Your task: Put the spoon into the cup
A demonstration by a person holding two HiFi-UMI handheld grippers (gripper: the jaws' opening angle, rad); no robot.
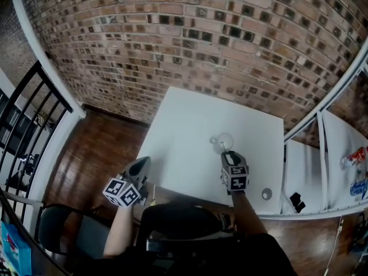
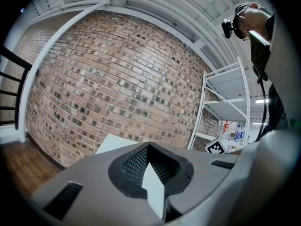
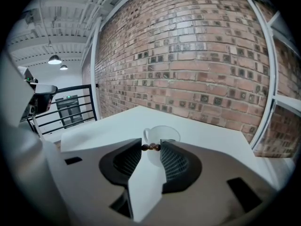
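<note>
A pale cup [image 3: 161, 134] with its handle to the left stands on the white table [image 3: 211, 135]; in the head view the cup [image 1: 222, 140] is near the table's middle. My right gripper [image 3: 151, 147] is shut on the spoon [image 3: 151, 147], of which only a dark brown beaded bit of handle shows between the tips, just in front of the cup's rim. Seen from the head, the right gripper [image 1: 226, 153] tilts down right at the cup. My left gripper [image 1: 140, 164] hangs off the table's near left edge, level, jaws closed on nothing [image 2: 148, 146].
A brick wall [image 1: 190, 39] stands behind the table. A white shelf rack [image 1: 322, 148] with small items rises at the right. A small grey disc [image 1: 267, 194] lies at the table's near right corner. A black railing [image 1: 29, 114] and a chair [image 1: 57, 226] are at the left.
</note>
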